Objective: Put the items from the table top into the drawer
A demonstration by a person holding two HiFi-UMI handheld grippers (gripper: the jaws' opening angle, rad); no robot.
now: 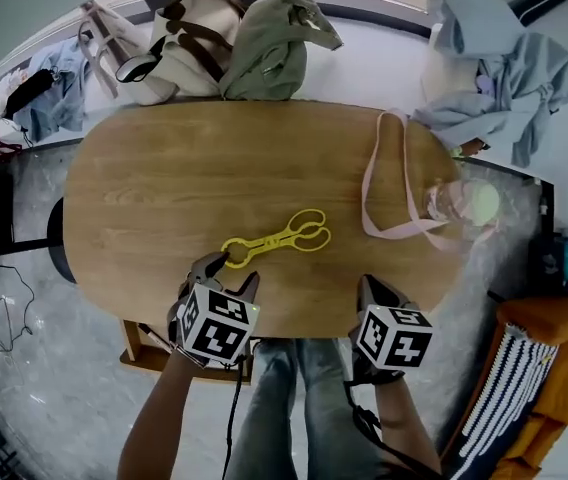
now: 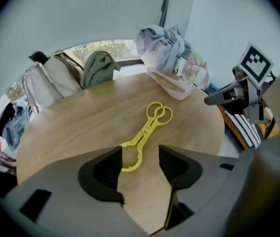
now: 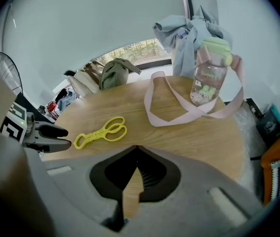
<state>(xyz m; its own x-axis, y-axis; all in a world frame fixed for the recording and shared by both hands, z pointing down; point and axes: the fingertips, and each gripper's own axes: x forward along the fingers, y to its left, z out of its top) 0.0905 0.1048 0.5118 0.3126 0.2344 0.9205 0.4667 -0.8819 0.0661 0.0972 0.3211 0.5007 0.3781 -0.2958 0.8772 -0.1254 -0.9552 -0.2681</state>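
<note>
Tongs [image 1: 276, 239] + lidded bottle [image 1: 469, 203] on tbl [image 1: 164, 178]

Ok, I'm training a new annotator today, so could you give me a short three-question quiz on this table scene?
1. True or false: the right hand-held gripper is shut and empty.
2. What lies on the table just ahead of the left hand-held gripper's open jaws? A a mug; B yellow tongs; C a spoon.
3. What colour is the strap on the bottle?
Key: 1 true; 2 B; 3 pink.
</note>
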